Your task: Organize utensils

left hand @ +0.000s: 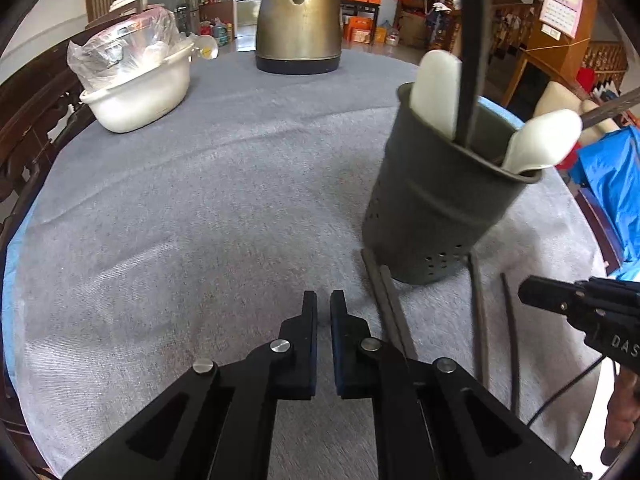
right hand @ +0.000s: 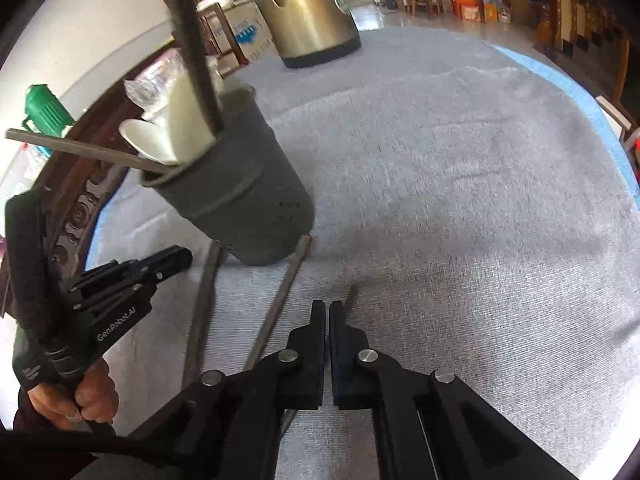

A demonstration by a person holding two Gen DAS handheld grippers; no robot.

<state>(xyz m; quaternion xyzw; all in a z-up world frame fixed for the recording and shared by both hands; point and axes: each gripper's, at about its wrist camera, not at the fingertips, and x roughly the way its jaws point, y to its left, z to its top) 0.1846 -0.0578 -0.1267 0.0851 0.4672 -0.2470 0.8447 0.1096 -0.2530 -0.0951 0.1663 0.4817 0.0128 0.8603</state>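
Observation:
A grey perforated utensil holder (left hand: 444, 200) stands on the cloth-covered table and holds white spoons (left hand: 438, 92) and dark chopsticks (left hand: 472, 52). It also shows in the right wrist view (right hand: 240, 196). Several dark chopsticks (left hand: 394, 312) lie flat on the cloth beside its base, and in the right wrist view (right hand: 276, 316). My left gripper (left hand: 323, 300) is shut and empty, hovering left of the loose chopsticks. My right gripper (right hand: 326, 308) is shut with nothing between its pads; a thin chopstick (right hand: 352, 296) lies just right of its tips. The right gripper also shows in the left wrist view (left hand: 528, 290).
A metal kettle (left hand: 298, 20) stands at the far side of the table. A white tub (left hand: 136, 92) with a plastic bag in it sits at the far left. A grey cloth (left hand: 200, 220) covers the round table. A dark wooden chair back (right hand: 80, 200) stands close behind the holder.

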